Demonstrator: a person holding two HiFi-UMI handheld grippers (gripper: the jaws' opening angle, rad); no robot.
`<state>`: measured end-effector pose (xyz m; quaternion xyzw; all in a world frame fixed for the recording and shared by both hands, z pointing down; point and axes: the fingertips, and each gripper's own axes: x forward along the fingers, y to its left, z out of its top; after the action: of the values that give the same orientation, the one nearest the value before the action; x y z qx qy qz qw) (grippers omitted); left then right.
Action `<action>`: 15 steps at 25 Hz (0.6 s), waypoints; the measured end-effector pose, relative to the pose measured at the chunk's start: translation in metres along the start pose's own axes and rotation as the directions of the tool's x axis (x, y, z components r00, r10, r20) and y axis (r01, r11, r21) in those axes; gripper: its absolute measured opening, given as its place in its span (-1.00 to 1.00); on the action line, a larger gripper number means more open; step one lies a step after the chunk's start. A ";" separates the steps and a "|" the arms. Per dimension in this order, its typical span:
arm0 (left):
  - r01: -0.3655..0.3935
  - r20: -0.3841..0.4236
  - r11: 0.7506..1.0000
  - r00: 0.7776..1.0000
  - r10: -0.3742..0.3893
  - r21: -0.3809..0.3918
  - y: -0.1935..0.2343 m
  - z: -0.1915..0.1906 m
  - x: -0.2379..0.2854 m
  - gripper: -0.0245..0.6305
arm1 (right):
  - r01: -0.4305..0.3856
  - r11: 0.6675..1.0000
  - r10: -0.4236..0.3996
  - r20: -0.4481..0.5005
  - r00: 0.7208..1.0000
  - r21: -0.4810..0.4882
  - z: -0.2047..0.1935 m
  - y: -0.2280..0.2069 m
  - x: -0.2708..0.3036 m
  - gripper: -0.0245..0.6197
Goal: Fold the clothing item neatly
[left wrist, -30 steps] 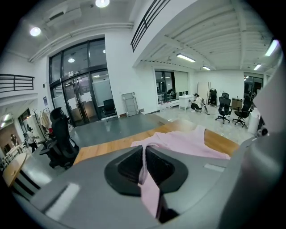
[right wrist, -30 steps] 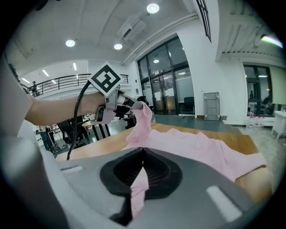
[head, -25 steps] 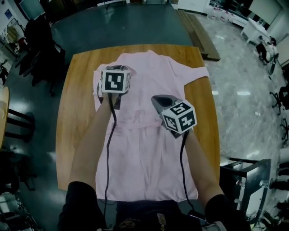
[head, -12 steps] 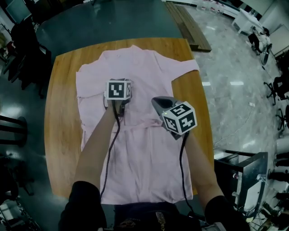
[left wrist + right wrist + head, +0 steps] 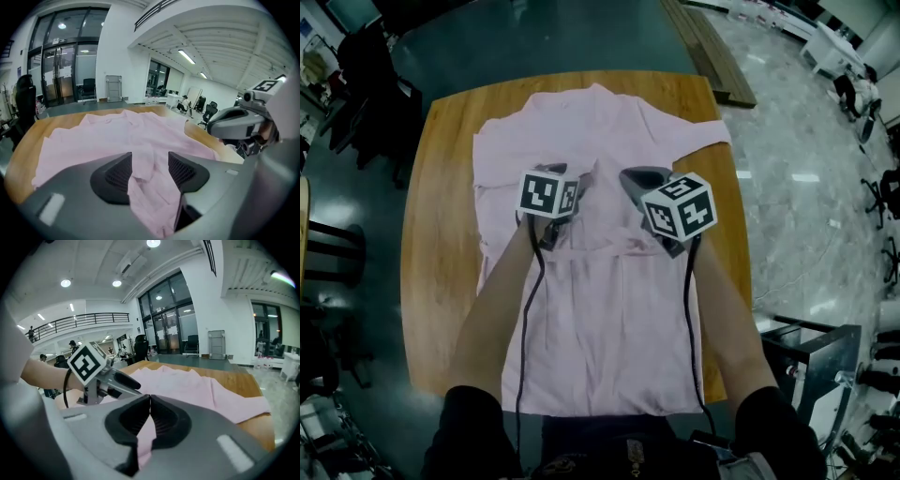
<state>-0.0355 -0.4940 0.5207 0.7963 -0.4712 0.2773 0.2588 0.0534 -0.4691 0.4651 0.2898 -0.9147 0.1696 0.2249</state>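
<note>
**Shirt spread on the table, both grippers over its middle**

The pink cloth shirt (image 5: 609, 319) lies spread on our rectangular wooden table (image 5: 441, 244), collar toward the far edge, hem at the near one. Our left grey two-jaw gripper (image 5: 150, 171) is over the shirt's middle, its jaws just opened either side of a ridge of cloth. Our right grey two-jaw gripper (image 5: 150, 420) sits just beside it, cloth between its jaws. Brown wooden planks (image 5: 712, 56) lie behind the table, rightward.
</note>
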 end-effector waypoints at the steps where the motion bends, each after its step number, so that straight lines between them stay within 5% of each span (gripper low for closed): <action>1: -0.007 0.000 1.000 1.000 0.007 0.003 0.007 -0.001 -0.006 -0.15 | -0.002 1.000 0.002 -0.007 1.000 -0.003 0.005 -0.001 0.009 -0.91; 8: 0.037 -0.034 0.999 0.999 -0.037 0.011 0.031 -0.025 -0.004 -0.19 | -0.002 1.000 -0.001 -0.137 0.991 -0.026 -0.001 -0.025 0.086 -0.83; 15: 0.070 -0.085 0.975 0.995 -0.053 0.210 0.027 -0.030 0.037 -0.19 | 0.044 0.999 -0.046 -0.193 0.980 -0.011 -0.018 -0.034 0.119 -0.73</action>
<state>-0.0511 -0.5074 0.5715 0.8220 -0.4034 0.3494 0.1989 -0.0076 -0.5421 0.5469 0.2918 -0.8822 0.1890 0.3175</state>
